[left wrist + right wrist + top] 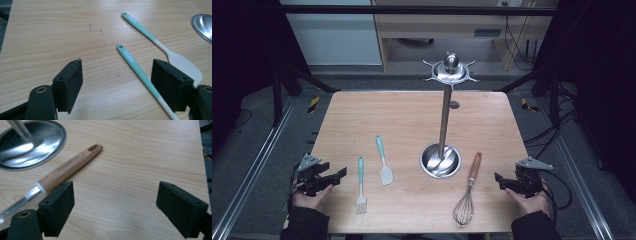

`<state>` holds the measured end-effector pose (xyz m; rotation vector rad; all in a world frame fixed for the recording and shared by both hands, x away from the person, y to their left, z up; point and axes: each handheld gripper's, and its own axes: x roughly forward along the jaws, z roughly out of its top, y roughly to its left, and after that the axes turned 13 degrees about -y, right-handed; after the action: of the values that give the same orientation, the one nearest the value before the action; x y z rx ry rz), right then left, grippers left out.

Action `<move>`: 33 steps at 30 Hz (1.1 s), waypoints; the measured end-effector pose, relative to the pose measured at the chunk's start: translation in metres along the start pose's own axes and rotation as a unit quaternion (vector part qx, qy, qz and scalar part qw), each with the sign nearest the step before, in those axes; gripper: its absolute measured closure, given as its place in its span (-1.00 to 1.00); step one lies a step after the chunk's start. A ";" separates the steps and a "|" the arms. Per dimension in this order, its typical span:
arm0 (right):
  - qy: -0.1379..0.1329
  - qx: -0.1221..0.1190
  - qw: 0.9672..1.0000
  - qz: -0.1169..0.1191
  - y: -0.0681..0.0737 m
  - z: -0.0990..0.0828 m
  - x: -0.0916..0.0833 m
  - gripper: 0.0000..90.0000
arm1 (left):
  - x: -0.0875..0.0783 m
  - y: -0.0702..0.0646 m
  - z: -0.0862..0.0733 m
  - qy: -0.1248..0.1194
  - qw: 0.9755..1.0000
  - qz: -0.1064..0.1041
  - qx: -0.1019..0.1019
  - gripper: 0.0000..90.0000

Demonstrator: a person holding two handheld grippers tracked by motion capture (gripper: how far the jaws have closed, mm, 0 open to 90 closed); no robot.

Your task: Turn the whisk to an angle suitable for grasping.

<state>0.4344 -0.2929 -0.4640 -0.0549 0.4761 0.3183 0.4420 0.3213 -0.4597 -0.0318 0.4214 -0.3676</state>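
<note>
Holding both tools low at the near corners of the wooden table [412, 115], jaws spread wide and empty, nothing pressed between the pads.

Item, left gripper [319, 177]: rests in my left hand at the table's near left edge, aimed inward. Through the left gripper view its jaws frame the brush [140, 75], whose teal handle runs up between them toward its hanging hole; no pad touches it. I judge this the nearest pick.

Item, spatula [384, 161]: teal handle, pale blade, lying just beside the brush and farther in, handle pointing away from me.

Item, right gripper [518, 181]: held in my right hand at the near right edge, likewise gaping. In the right gripper view the whisk [67, 168] lies off to the side of the jaws, wooden handle with its slotted end toward the stand's base.

Item, stand [444, 115]: steel post on a dished round base, mid-table, crowned with a ring of hooks, all of them bare.

Remark: each utensil has a hole in its handle end, and the three lie flat around the base, apart from one another, presumably so each can be taken singly and hung.
</note>
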 end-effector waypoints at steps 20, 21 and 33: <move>-0.004 0.000 1.000 0.028 0.042 0.011 0.000 -0.36 | -0.001 -0.003 -0.001 0.001 1.000 0.003 0.025 0.04; -0.004 0.000 1.000 0.028 0.042 0.011 0.000 -0.36 | 0.000 -0.003 -0.001 0.002 1.000 -0.001 0.028 0.04; -0.005 -0.004 1.000 0.028 0.046 0.011 0.002 -0.35 | 0.004 -0.007 0.000 0.018 0.999 -0.020 0.017 -0.07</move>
<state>0.4262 -0.2478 -0.4542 -0.0474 0.4677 0.3760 0.4425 0.3137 -0.4608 0.0000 0.4511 -0.4150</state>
